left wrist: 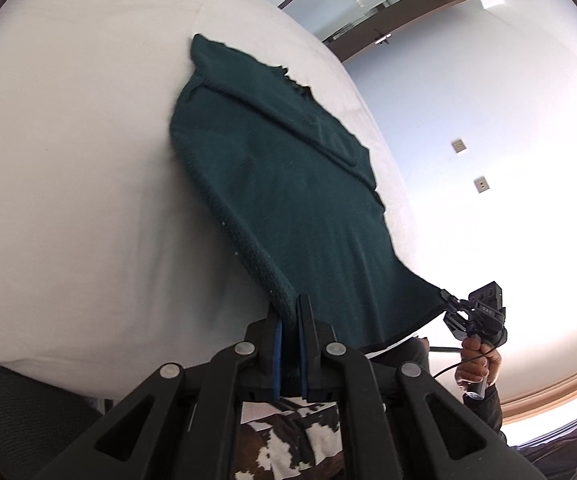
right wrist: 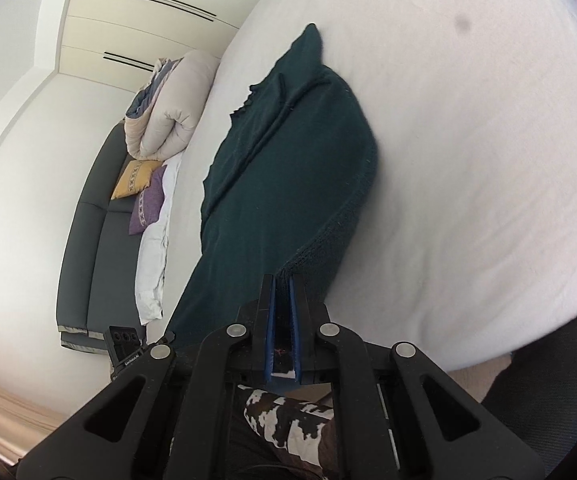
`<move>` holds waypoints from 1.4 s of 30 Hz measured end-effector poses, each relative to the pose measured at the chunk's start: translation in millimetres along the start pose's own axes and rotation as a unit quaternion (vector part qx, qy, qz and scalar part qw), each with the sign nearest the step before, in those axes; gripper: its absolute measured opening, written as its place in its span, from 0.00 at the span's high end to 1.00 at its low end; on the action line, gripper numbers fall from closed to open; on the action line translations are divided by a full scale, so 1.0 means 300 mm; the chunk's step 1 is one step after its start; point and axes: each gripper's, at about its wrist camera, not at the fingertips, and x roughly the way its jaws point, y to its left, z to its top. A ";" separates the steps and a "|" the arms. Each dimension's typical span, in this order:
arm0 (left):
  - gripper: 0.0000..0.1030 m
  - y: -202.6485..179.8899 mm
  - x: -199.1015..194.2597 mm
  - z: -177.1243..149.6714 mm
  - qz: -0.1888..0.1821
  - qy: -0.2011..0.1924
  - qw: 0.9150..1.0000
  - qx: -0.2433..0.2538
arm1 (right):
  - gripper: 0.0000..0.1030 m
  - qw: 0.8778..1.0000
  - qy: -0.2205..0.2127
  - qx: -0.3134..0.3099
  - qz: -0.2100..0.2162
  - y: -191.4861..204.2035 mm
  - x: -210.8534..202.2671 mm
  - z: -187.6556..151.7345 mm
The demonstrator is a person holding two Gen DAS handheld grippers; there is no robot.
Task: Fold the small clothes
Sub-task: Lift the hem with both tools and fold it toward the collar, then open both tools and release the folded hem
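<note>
A dark green knit garment point(left wrist: 280, 184) lies stretched over a white bed point(left wrist: 68, 180), its near edge lifted off the bed. My left gripper point(left wrist: 290, 312) is shut on one near corner of the garment. My right gripper point(right wrist: 283, 284) is shut on the other near corner of the garment point(right wrist: 288, 168). The right gripper also shows in the left wrist view point(left wrist: 454, 306), pulling that corner taut. The left gripper's body shows in the right wrist view point(right wrist: 126, 344) at lower left. The garment's far end rests on the bed.
A rolled beige duvet point(right wrist: 168, 108), yellow and purple cushions point(right wrist: 144, 188) and a dark grey sofa point(right wrist: 92, 232) are beyond the bed. Wall sockets point(left wrist: 458, 145) are on a white wall. My cow-print trousers point(right wrist: 288, 424) are below the grippers.
</note>
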 end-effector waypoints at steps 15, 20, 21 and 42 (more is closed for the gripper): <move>0.94 -0.004 0.063 0.500 -0.083 -0.129 0.987 -0.055 | 0.94 0.996 -0.080 0.015 0.027 0.210 0.175 0.548; 0.95 0.095 0.138 0.677 -0.088 -0.148 0.979 -0.107 | 0.94 0.994 -0.106 0.042 0.000 0.169 0.278 0.770; 0.95 0.120 0.146 0.709 -0.087 -0.151 0.978 -0.115 | 0.94 0.993 -0.110 0.047 -0.008 0.155 0.302 0.813; 0.94 0.393 0.559 1.081 0.036 -0.113 0.981 -0.155 | 0.93 0.976 -0.147 0.108 -0.123 -0.085 0.771 1.339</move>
